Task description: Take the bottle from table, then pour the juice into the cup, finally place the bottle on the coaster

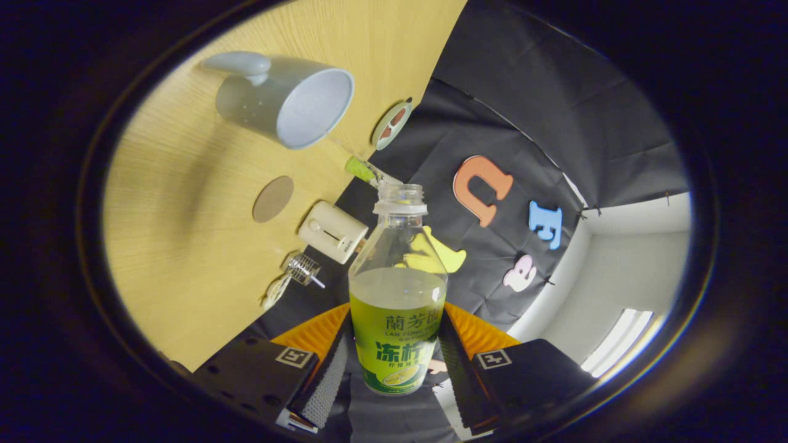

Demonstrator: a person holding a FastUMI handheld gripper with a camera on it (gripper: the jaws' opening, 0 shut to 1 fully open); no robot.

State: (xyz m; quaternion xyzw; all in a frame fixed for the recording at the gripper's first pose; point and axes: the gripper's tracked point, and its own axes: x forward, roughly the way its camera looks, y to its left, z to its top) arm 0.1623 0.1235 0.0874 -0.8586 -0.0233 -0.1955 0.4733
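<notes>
The tool (397, 363) grips the open bottle (398, 295), one finger pressed on either side of its label. The cup (289, 101) stands on the desk (178, 203) at eleven o'clock from the bottle's mouth, the round coaster (273, 199) at nine o'clock.

I am looking through the single fisheye camera riding on the gripper (394, 369), facing forward along its two fingers, which are pressing the bottle (398, 295) very close to the lens. The view is rolling hard sideways, so the wooden table (178, 258) is rising like a wall beside the fingers, with the cup (289, 101) farther along it.
</notes>
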